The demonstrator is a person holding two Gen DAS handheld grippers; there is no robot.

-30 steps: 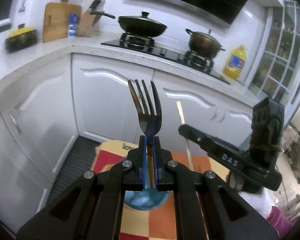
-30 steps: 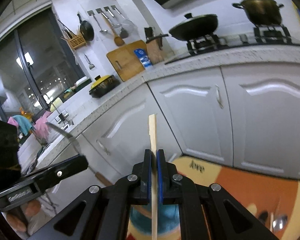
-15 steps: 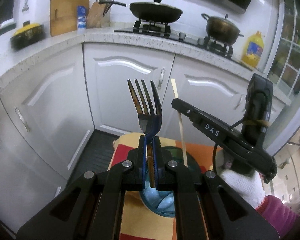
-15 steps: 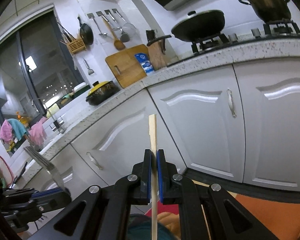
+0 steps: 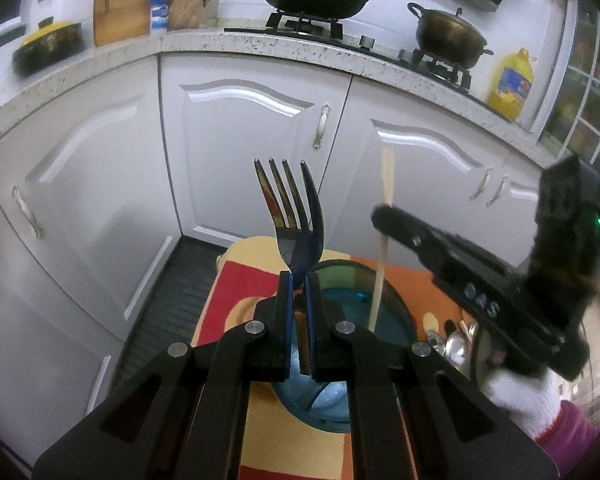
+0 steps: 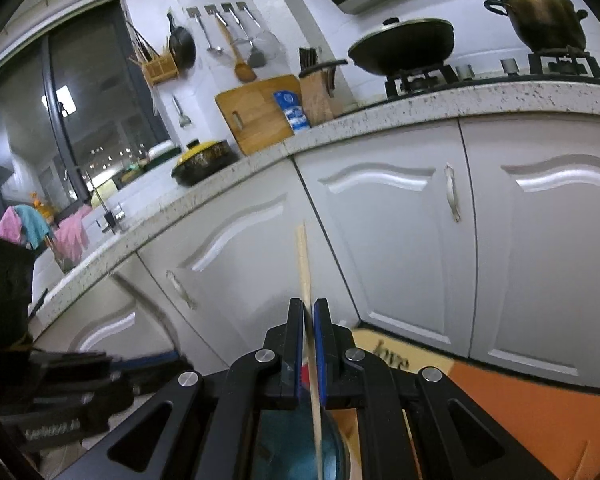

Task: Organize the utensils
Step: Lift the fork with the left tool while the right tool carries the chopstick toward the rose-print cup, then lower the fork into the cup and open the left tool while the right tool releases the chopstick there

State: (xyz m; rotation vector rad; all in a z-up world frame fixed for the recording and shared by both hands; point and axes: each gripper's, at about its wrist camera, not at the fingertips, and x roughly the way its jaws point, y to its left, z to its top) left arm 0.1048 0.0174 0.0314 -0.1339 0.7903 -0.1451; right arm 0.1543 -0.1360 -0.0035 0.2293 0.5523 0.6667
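The left gripper [image 5: 298,280] has its jaws closed on the neck of a dark-stained metal fork [image 5: 290,208], tines up and handle pointing down behind the pads. The right gripper [image 6: 308,312] has its jaws closed on a pale wooden chopstick [image 6: 305,264], held near upright with its long axis running top to bottom.

Directly below both tools sits a translucent blue round plastic holder [image 5: 396,320] on a red, orange and yellow patterned cloth [image 5: 240,280] covering the desk. In the left wrist view the chopstick's lower end crosses the holder's rim line on its right side; whether it is already inside cannot be told. The fork's handle end is hidden behind the jaws, above the holder's left half.

A few metal spoons [image 5: 454,340] lie on the cloth just right of the holder.

Judgement: both tools stand nearly vertical over the opening, so the coming move is a straight lowering, then release. The right hand's chopstick appears nearer to entry.
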